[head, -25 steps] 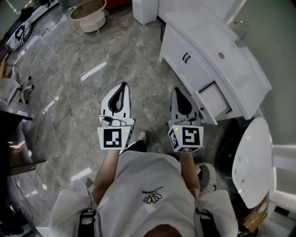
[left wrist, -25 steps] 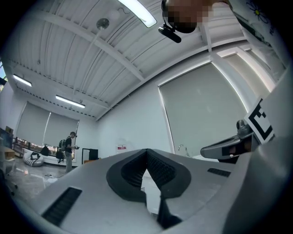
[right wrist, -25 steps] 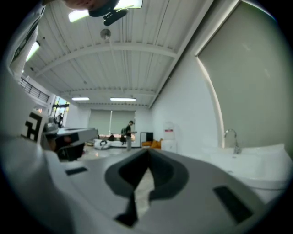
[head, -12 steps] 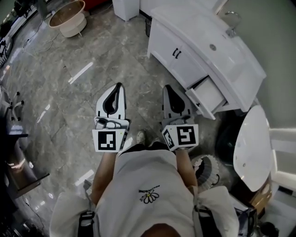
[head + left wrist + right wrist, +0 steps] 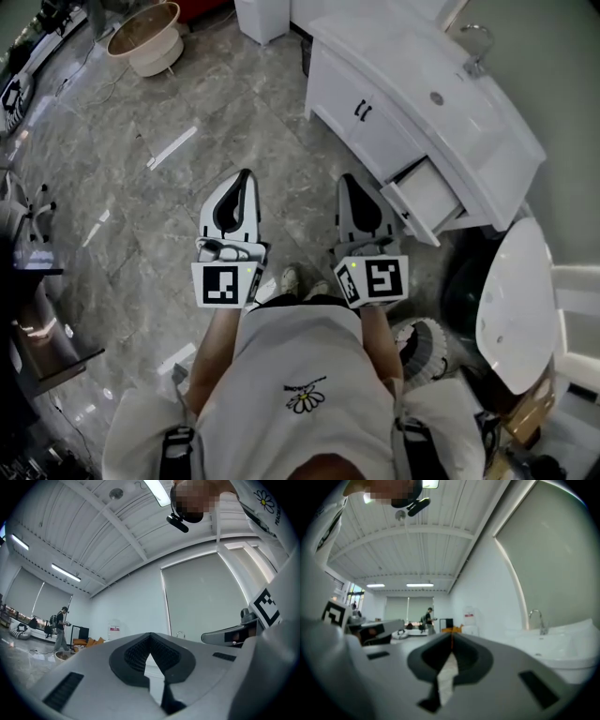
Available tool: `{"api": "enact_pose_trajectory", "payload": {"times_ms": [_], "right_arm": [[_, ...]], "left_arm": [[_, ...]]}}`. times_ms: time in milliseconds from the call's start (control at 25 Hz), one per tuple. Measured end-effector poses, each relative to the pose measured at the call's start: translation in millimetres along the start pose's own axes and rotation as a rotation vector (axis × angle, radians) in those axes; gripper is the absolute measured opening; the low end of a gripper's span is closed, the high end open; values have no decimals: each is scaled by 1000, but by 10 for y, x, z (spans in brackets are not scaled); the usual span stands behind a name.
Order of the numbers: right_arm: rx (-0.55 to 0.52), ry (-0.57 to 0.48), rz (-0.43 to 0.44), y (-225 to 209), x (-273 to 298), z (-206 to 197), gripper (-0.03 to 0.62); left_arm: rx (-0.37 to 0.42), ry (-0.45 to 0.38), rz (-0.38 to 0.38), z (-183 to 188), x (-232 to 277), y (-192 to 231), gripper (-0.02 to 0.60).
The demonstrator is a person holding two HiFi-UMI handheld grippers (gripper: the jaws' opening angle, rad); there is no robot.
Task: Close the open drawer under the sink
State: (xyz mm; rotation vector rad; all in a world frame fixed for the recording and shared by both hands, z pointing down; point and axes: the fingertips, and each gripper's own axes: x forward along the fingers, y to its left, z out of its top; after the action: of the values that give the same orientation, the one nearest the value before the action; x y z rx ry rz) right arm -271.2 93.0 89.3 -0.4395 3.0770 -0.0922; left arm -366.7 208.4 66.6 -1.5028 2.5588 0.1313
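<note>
Right tongs (image 5: 349,181) nearer open drawer (image 5: 421,198)

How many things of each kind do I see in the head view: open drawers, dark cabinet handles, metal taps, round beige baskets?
Open white drawer: 1
Small dark cabinet handles: 2
Metal tap: 1
Round beige basket: 1
Total: 5

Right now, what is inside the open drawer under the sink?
The open drawer shows only a bare pale interior, nothing visibly in it. Its rear part is covered by the vanity top.
</note>
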Motion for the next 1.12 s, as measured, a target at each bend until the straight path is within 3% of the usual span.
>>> {"api": "enact_pose_trajectory", "payload": {"times_ms": [240, 680, 920, 1120], "right_arm": [[-5, -19, -128, -408, -247, 89, 29], [14, -37, -558, -1604, -1638, 108, 29], [13, -39, -742, -2014, -2361, 74, 29], [40, -44, -865, -2153, -2738, 23, 29]], "left_arm": [[-5, -13, -75, 37, 188, -341, 20], [-56, -21, -440, -36, 542, -1990, 20], [-84, -18, -565, -41, 588, -2717, 20], [-99, -2, -647, -93, 659, -3077, 20]]}}
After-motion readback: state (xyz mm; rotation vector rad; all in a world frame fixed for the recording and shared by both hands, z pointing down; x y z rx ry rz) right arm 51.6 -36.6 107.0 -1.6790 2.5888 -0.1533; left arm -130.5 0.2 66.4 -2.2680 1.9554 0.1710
